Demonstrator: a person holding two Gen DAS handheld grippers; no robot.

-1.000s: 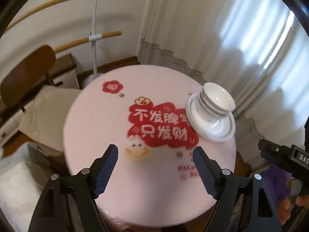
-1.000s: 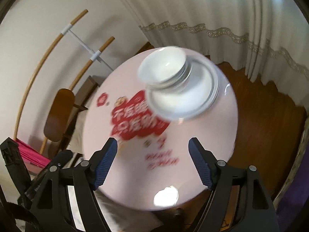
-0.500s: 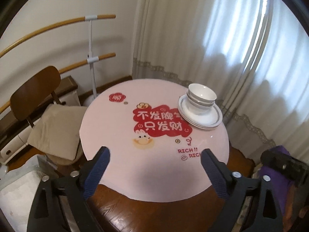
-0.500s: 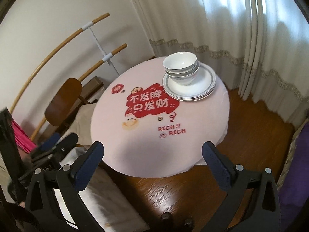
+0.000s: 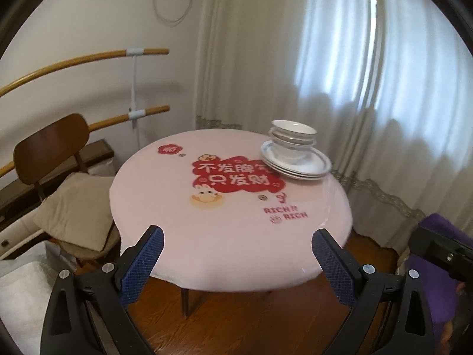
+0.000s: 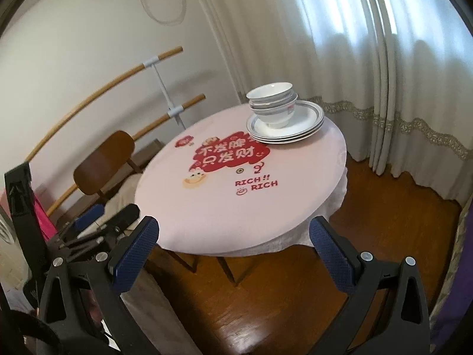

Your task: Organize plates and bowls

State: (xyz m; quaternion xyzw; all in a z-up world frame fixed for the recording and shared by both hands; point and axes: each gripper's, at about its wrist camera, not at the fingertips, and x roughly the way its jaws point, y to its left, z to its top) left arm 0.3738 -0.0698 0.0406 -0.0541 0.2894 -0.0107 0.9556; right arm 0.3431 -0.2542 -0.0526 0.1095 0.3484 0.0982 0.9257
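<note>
Several white bowls [image 5: 292,139] are nested on a stack of grey-rimmed white plates [image 5: 295,165] at the far right of the round pink table [image 5: 230,236]. My left gripper [image 5: 238,235] hangs at the table's near edge, well short of the stack. Its jaws are opening and nothing is between them. In the right wrist view the bowls [image 6: 272,100] and plates [image 6: 307,118] sit at the far edge of the table [image 6: 236,213]. My right gripper [image 6: 234,224] is open and empty off the near edge, over the floor. The left gripper [image 6: 109,213] shows at its left.
A wooden chair [image 5: 50,145] with a beige cushion [image 5: 74,207] stands left of the table. Curved wooden rails [image 5: 88,59] run along the wall. White curtains [image 5: 325,74] hang behind the stack. Wood floor [image 6: 266,295] lies below, and purple cloth [image 5: 443,266] is at the right.
Both grippers have drawn back from over the table to its near edge and their jaws have widened. The stack of bowls and plates has stayed put.
</note>
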